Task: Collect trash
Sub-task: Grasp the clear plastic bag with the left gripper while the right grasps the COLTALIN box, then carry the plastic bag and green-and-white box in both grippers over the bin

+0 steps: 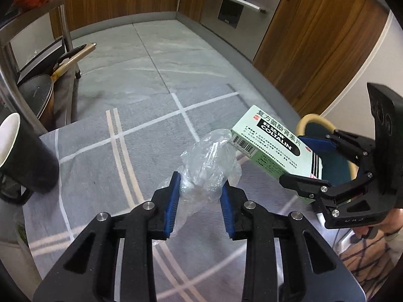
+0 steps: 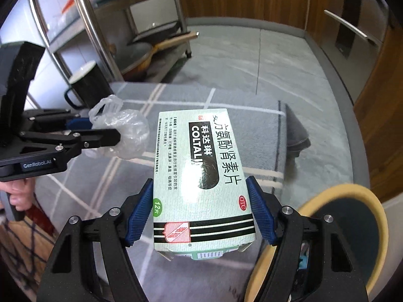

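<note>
Trash is in hand on both sides, lifted clear of the table (image 1: 105, 156), which carries a grey cloth with pale crossing stripes.

The left gripper (image 1: 200, 201) is clamped on a crumpled clear plastic bag (image 1: 209, 166). The blue pads (image 1: 173, 201) press the bag's lower bulk, so the loose upper part rises free above them. This grip suits a light, shapeless item that cannot slip out as a rigid one might.

The right gripper (image 2: 201, 214) is closed on a green medicine box (image 2: 199, 176). The pads bear on the two long side faces near the torn-open end, which keeps the printed face up and the box level.

Box and bag hang just beside each other above the table's right side. A bin with a tan rim (image 2: 347, 193) stands just off the right edge, probably the drop point.

A black mug (image 1: 22, 153) stands at the left edge, well apart.
</note>
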`<state>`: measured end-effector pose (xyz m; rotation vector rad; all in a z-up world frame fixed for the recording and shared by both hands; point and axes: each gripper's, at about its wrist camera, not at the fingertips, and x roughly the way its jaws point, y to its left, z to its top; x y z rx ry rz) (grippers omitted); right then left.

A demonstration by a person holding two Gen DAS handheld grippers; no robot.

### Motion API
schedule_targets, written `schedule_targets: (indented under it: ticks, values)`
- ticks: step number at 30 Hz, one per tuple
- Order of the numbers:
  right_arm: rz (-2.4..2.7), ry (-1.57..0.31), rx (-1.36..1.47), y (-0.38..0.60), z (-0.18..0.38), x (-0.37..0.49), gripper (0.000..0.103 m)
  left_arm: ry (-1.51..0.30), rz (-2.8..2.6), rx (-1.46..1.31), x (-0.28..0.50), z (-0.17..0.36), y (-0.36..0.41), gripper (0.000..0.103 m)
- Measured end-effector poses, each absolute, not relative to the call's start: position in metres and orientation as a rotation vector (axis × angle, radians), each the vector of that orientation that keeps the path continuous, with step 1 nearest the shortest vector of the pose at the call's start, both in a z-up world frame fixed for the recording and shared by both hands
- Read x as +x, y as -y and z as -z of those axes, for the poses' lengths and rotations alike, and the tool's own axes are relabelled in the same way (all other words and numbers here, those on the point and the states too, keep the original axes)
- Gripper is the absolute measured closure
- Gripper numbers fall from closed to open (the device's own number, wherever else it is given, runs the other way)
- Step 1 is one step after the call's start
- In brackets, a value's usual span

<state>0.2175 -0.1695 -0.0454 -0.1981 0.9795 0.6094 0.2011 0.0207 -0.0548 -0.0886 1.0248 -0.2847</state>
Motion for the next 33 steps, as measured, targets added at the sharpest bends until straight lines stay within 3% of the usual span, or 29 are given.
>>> schedule_targets:
  ticks: [16, 33]
  values:
    - [-0.509, -0.832, -0.078, 0.235, -0.011, 0.148, 0.03, -0.918, 0.363, -0.129, 0.151, 0.018, 0.013, 0.073]
    - [-0.367, -0.795, -0.008, 0.313, -0.01, 0.113, 0.03, -0.883, 0.5, -0.088, 0.142, 0.005, 0.093, 0.073]
